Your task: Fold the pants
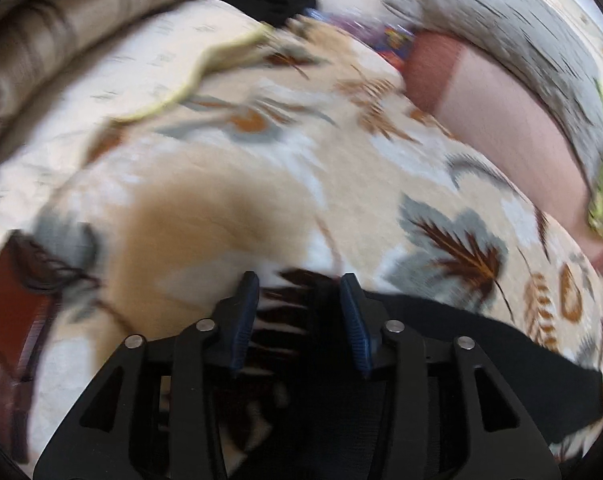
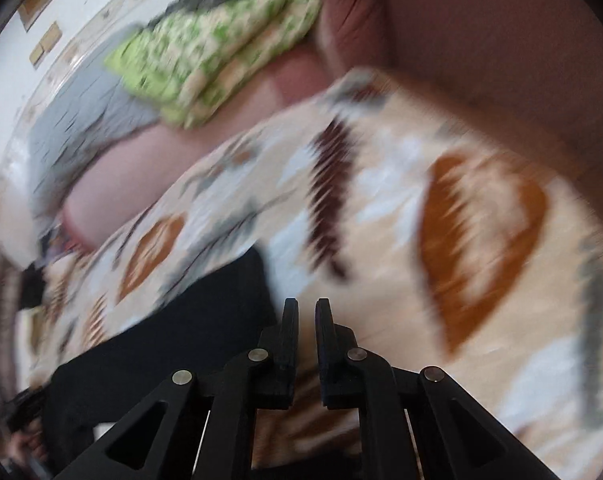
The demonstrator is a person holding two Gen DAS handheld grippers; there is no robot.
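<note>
Black fingers of the right gripper [image 2: 306, 308] nearest the lens, nearly shut, a thin gap between them, nothing held. Blue-padded fingers of the left gripper [image 1: 299, 284] spread apart, empty too, hovering over patterned cloth.

Black pants [image 1: 481, 360] lying on the leaf-print bedspread [image 1: 293, 152], low in the left wrist view as a dark band running right from beneath the gripper; in the right wrist view spread to the left of the fingers, one squared edge showing. Not gripped by either side. Hard to judge how many folds are in: heavy motion blur, and only part of the garment in view. Probably somewhere between grasps, with at least another fold or a smoothing pass left; cannot tell more.

Outward from the pants: cream bedspread with brown, orange and grey leaves, a pink sheet [image 1: 501, 120] beyond it, a grey blanket [image 1: 501, 40] past that, and a green floral quilt [image 2: 205, 48] bunched on top. Striped brown bedding [image 1: 61, 20] along the far left, something dark [image 1: 277, 0] near the head end. Pale wall [image 2: 5, 80] behind, reddish wooden furniture [image 1: 13, 300] at the bed's edge.
</note>
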